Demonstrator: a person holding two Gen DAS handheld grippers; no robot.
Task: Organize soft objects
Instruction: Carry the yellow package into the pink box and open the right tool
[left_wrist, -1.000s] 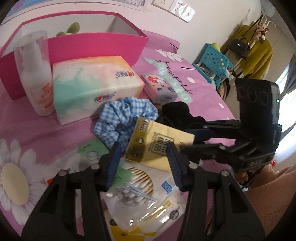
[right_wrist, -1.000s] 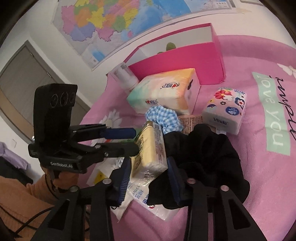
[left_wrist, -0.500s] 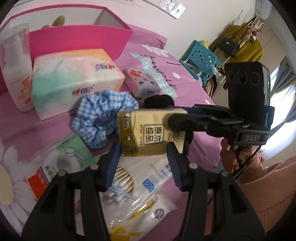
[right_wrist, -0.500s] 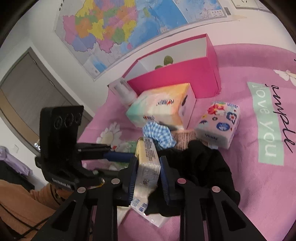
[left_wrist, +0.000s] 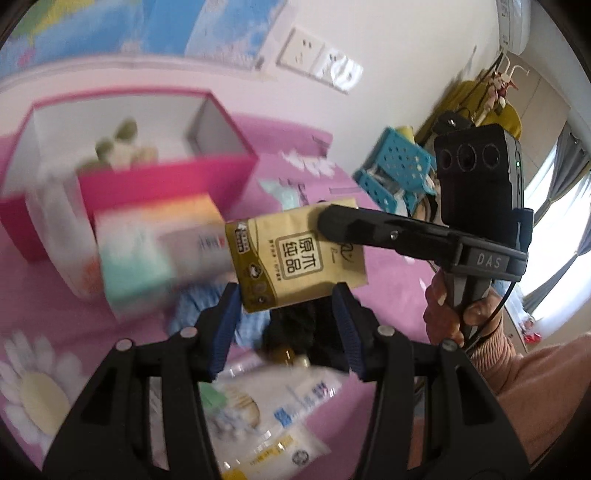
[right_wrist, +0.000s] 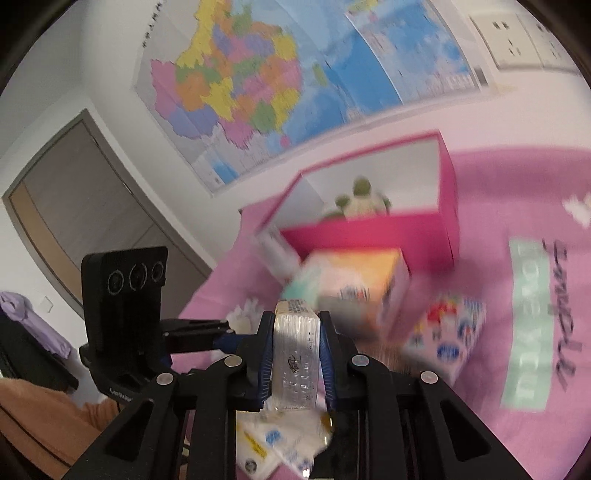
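My right gripper (right_wrist: 296, 332) is shut on a yellow tissue pack (right_wrist: 295, 354) and holds it in the air above the pink bed. In the left wrist view the same tissue pack (left_wrist: 291, 254) hangs from the right gripper (left_wrist: 332, 221), just above and between my left fingers. My left gripper (left_wrist: 286, 314) is open and empty. The pink box (left_wrist: 166, 181) stands open behind, with a green and white plush toy (left_wrist: 122, 144) inside. It also shows in the right wrist view (right_wrist: 369, 232).
A large pastel tissue box (right_wrist: 354, 280) and a white bottle (right_wrist: 277, 254) stand in front of the pink box. A small floral tissue pack (right_wrist: 447, 332) lies to the right. A blue checked scrunchie (left_wrist: 192, 310), a black scrunchie (left_wrist: 295, 321) and plastic packets (left_wrist: 258, 413) lie below.
My right gripper has lifted the yellow tissue pack up off the pile and toward the pink box. Both cameras have tilted upward; the left gripper stays open.
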